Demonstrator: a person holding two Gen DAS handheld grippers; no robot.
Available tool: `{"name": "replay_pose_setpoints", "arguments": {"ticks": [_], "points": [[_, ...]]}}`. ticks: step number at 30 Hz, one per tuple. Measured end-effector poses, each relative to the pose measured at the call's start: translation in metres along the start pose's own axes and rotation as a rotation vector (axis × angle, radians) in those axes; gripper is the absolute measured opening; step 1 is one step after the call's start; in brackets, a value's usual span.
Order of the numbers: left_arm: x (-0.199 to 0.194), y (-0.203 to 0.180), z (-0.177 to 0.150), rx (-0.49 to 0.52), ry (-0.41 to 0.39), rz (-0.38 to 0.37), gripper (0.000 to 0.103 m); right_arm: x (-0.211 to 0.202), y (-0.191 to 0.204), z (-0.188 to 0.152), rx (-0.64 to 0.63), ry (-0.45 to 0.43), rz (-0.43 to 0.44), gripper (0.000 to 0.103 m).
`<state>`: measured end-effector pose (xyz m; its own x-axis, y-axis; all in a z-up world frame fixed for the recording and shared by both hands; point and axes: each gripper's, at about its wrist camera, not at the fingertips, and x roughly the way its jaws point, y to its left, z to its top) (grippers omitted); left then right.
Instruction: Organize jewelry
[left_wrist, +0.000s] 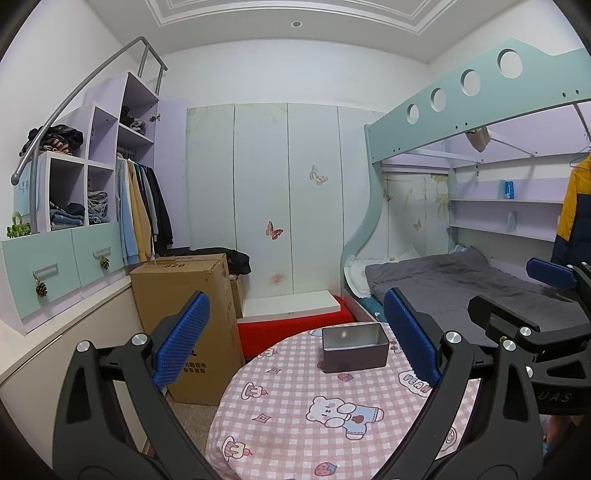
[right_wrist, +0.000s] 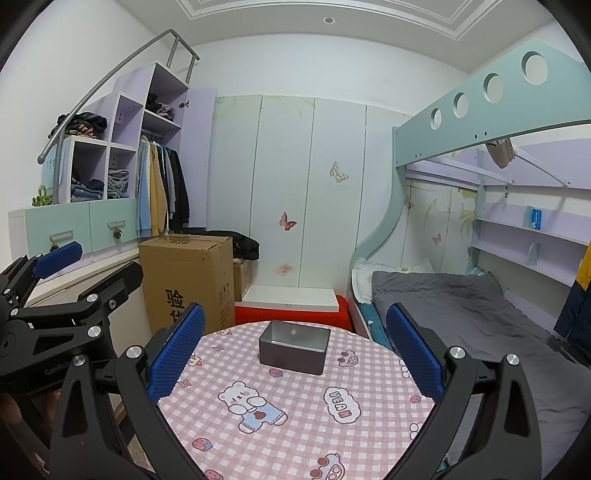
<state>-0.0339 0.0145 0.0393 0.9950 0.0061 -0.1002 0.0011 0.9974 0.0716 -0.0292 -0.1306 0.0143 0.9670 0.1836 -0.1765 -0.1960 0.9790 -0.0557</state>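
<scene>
While both grippers hang above it, the round table w/ pink check cloth fills the lower centre of each view; its far edge curves just behind the tin, its left edge drops off toward the cardboard box at mid-left, right edge runs close to the bunk bed w/ grey bedding at right. Cloth lies bare except for printed bears and strawberries, so plenty of free surface on all sides of the tin.

Left gripper is spread wide, blue pads well apart, nothing between them. Right gripper likewise spread wide and holding nothing; it also shows at the right edge of the left-wrist view, and the left one at the left edge of the right-wrist view, so they sit side by side, apart.

Open rectangular tin stands upright near the table's far edge, centre frame, lid off, inside looks empty. No jewelry visible in either view.
</scene>
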Motion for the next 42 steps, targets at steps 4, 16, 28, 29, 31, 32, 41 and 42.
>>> {"name": "replay_pose_setpoints", "arguments": {"ticks": [4,16,28,29,31,32,41,42], "points": [[0.0007,-0.0002,-0.0003,0.003,0.004,0.000,0.093,0.0013,0.0001,0.0002,-0.001,0.005,-0.003,0.095],[0.0016,0.0001,-0.0009,0.004,0.005,0.001,0.093,0.0013,0.0004,0.0001,0.001,0.007,-0.004,0.095],[0.0014,0.0016,-0.0015,0.004,0.008,0.002,0.093,0.0018,0.0009,-0.0009,0.000,0.009,-0.006,0.095],[0.0014,0.0015,-0.0015,0.005,0.007,0.002,0.093,0.0018,0.0007,-0.0009,0.002,0.009,-0.006,0.095],[0.0010,0.0017,-0.0015,0.007,0.007,0.003,0.093,0.0016,0.0003,-0.0007,0.001,0.009,-0.006,0.095],[0.0012,0.0017,-0.0016,0.006,0.007,0.004,0.093,0.0015,0.0006,-0.0007,0.001,0.009,-0.006,0.095],[0.0021,0.0022,-0.0013,0.007,0.010,0.003,0.093,0.0027,0.0003,-0.0016,0.002,0.013,-0.008,0.095],[0.0019,0.0026,-0.0015,0.008,0.011,0.004,0.093,0.0027,0.0001,-0.0018,0.003,0.014,-0.008,0.095]]}}
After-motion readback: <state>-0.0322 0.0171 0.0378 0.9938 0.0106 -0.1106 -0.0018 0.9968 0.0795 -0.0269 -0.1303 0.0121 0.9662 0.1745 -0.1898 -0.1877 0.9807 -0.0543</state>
